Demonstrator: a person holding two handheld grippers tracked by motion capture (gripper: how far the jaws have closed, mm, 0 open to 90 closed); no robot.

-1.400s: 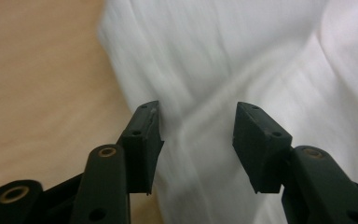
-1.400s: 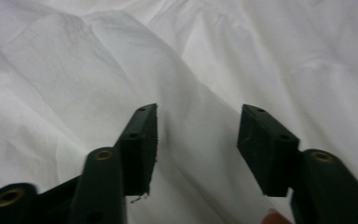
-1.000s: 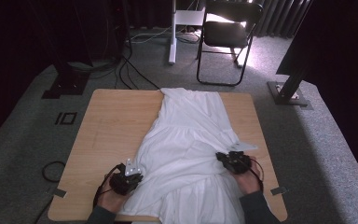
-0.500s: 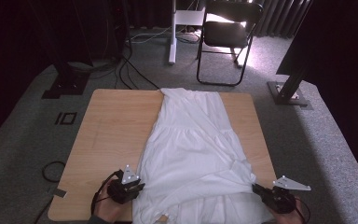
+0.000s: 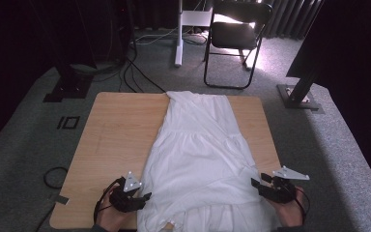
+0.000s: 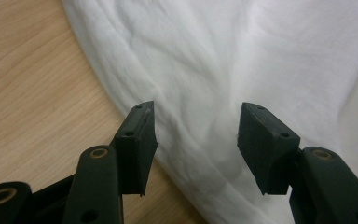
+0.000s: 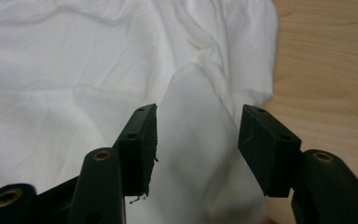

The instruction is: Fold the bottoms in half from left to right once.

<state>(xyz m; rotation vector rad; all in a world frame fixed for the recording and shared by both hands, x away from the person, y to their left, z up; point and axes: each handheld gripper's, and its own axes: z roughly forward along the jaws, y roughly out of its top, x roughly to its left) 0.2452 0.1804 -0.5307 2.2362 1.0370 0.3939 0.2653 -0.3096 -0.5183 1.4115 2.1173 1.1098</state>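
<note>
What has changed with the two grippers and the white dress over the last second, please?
Both grippers have let go: their jaws have just been opening. The right gripper slid outward off the white dress to its right edge; the left gripper drew back slightly to the left edge. The dress lies spread along the table much as before.

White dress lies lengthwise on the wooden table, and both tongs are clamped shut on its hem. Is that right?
Not quite. The dress does lie lengthwise on the table, but both tongs are open: the left tongs and right tongs have just been opening, as each gripper view shows, with cloth lying loose between their jaws.
</note>
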